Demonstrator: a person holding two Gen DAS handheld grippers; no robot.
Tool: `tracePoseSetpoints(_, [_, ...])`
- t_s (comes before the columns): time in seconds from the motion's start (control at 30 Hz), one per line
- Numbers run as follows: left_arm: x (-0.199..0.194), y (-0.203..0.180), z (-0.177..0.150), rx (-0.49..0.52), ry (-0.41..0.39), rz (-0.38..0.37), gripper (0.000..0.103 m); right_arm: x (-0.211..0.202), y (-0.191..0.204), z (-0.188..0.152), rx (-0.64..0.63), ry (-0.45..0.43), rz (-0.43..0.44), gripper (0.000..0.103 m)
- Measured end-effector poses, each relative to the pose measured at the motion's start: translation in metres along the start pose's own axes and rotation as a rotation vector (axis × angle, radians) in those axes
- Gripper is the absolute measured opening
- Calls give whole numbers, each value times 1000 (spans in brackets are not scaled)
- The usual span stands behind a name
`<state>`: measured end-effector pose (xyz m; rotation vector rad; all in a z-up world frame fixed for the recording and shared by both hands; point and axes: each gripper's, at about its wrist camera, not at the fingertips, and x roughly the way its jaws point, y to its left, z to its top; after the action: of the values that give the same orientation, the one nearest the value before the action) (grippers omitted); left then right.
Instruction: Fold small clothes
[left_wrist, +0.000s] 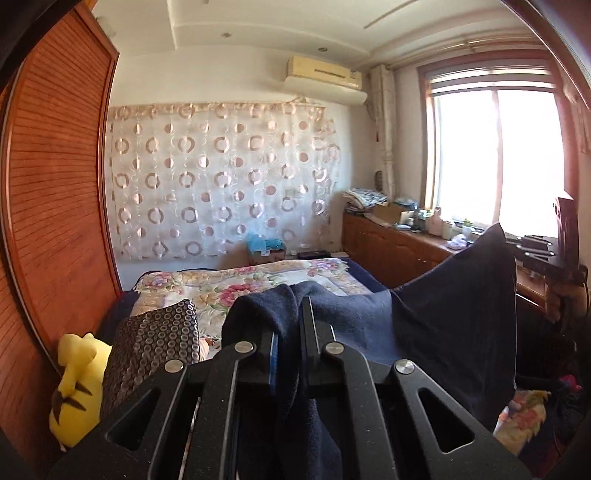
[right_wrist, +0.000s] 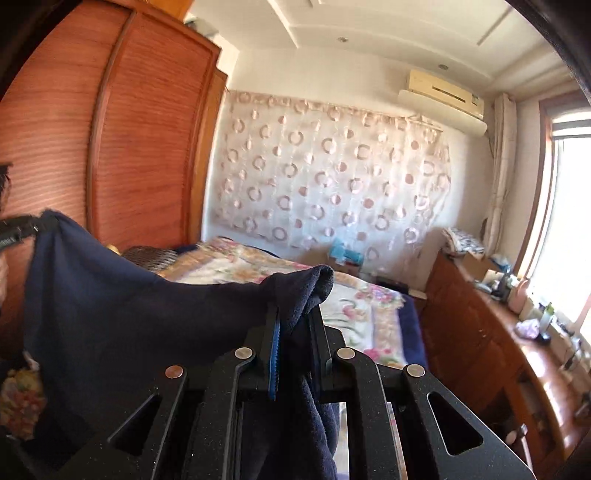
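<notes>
A dark navy cloth (left_wrist: 443, 325) is stretched in the air between my two grippers, above the bed. My left gripper (left_wrist: 291, 306) is shut on one corner of it; the cloth bunches between the jaws and hangs down behind them. My right gripper (right_wrist: 295, 306) is shut on the opposite corner of the navy cloth (right_wrist: 110, 302), which spreads away to the left. In the left wrist view the right gripper (left_wrist: 532, 254) shows at the far right, holding the raised corner. In the right wrist view the left gripper (right_wrist: 26, 227) shows at the far left edge.
A bed with a floral blanket (left_wrist: 258, 280) lies below, also in the right wrist view (right_wrist: 354, 306). A wooden wardrobe (left_wrist: 55, 184) stands at the left. A yellow plush toy (left_wrist: 77, 387) and a patterned pillow (left_wrist: 155, 339) lie near it. A cluttered wooden sideboard (left_wrist: 402, 240) runs under the window.
</notes>
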<state>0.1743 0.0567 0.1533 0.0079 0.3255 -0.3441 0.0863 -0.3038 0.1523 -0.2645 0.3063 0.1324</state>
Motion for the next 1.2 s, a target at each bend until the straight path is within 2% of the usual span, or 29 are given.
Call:
tracePoseSetpoints(0.1, [54,10,-11,-32,68,7,10,73,2,-2,-31,82,-33,13])
tracePoseSetpoints(0.27, [129,8,-42,-25,196,25,10,180,-1,-28,-15,228,-53,13])
tracePoseSetpoints(0.4, [167,9,-63,-11,275,74,10,250,0,-45,0,327,-40,13])
tracePoseSetpoints(0.53, [187,15,-74,-19,330,84,10,292,1,-49,19,379,-23,13])
tracePoseSetpoints(0.67, [196,17,-77,-17,368,83,13,307,-14,-52,39,412,-13,14])
tracePoseSetpoints(0.7, [194,18,-78,-17,376,83,24,316,-30,-50,49,422,-11,14])
tracePoseSetpoints(0.73, [192,18,-78,-16,373,84,40,317,-33,-52,60,427,-5,14])
tracePoseSetpoints(0.8, [184,16,-76,-5,354,81,56,320,-38,-54,78,435,13,19])
tracePoseSetpoints(0.83, [180,14,-75,2,351,83,70,318,-40,-54,88,433,16,24])
tracePoseSetpoints(0.9, [172,12,-74,9,335,77,80,309,-41,-54,93,434,7,37])
tracePoseSetpoints(0.97, [162,7,-73,15,323,67,80,301,-43,-54,99,425,3,55])
tracePoseSetpoints(1.13, [142,-9,-79,-1,336,-23,80,263,-41,-55,118,395,13,57])
tracePoseSetpoints(1.2, [134,-18,-86,-19,367,-70,80,240,-40,-58,124,388,28,57])
